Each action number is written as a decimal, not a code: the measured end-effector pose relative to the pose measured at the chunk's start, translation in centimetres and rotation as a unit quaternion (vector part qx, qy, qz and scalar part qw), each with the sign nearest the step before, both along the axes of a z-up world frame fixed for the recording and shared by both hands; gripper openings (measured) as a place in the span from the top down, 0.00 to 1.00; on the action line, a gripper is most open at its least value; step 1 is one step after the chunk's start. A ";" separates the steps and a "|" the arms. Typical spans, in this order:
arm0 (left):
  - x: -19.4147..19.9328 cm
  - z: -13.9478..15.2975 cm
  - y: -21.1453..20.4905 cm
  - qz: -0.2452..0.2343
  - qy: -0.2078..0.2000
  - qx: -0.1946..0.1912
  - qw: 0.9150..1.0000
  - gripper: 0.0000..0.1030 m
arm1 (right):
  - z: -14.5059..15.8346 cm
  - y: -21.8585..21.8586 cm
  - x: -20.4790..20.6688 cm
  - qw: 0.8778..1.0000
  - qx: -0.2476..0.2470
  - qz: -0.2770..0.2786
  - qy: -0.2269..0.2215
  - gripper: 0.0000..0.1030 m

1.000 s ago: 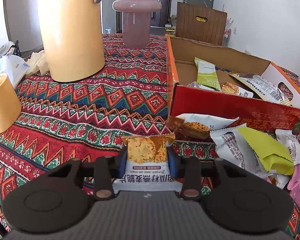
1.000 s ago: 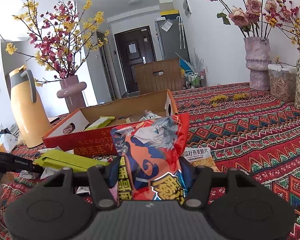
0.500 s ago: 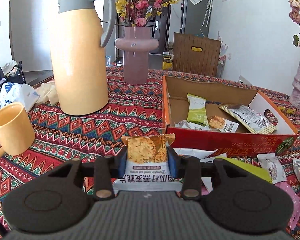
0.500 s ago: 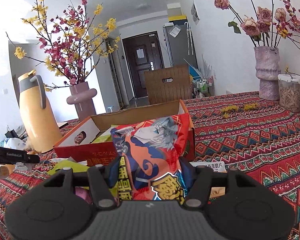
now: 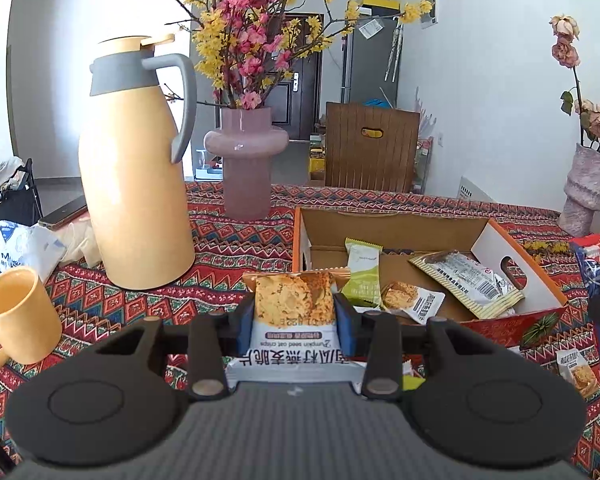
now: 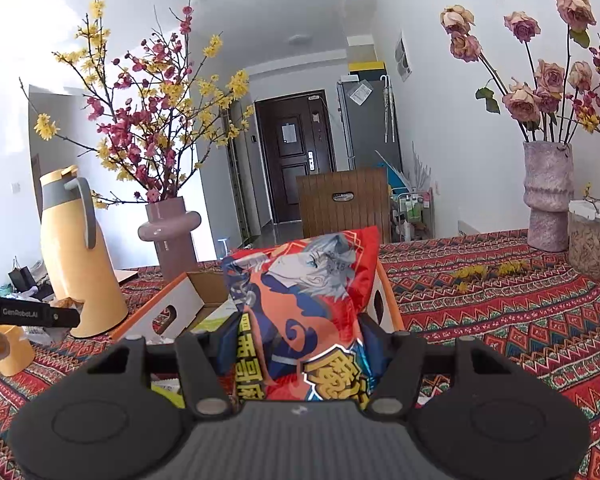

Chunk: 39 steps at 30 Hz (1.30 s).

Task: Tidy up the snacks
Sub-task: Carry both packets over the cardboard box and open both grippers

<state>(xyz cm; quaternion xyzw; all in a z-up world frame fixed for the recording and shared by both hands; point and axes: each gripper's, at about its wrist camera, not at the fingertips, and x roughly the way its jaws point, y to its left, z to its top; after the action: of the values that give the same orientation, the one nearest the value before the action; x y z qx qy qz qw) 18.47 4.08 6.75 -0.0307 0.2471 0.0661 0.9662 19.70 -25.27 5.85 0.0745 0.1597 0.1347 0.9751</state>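
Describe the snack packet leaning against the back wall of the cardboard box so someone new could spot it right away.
Find the open cardboard box with orange edges on the patterned tablecloth, right of the tall yellow thermos. Inside, the green and white packet stands propped near the back-left. It is the only green one; its neighbours are white or silvery.

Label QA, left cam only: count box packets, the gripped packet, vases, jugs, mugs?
Box packets: 3
Gripped packet: 1
Vases: 2
Jug: 1
Mug: 1
Total: 8
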 end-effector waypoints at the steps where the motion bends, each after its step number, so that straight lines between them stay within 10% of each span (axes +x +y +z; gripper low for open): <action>1: 0.2 0.2 -0.2 -0.002 -0.002 0.001 1.000 0.61 | 0.2 0.1 0.3 1.000 -0.001 0.000 -0.002 0.43; 24: 7.4 0.7 -0.9 0.001 -0.001 -0.015 1.000 0.61 | 2.9 3.4 9.4 0.999 -0.022 0.021 -0.011 0.43; 39: 11.7 -3.3 -1.1 -0.024 0.005 -0.007 1.000 0.61 | -1.4 5.0 15.3 0.998 -0.034 0.035 0.032 0.43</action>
<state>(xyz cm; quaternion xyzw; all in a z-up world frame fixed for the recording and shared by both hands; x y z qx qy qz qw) 30.20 2.96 3.41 -0.0309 0.2530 0.0418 0.9661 35.01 -20.24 4.45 0.0403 0.1981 0.1609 0.9660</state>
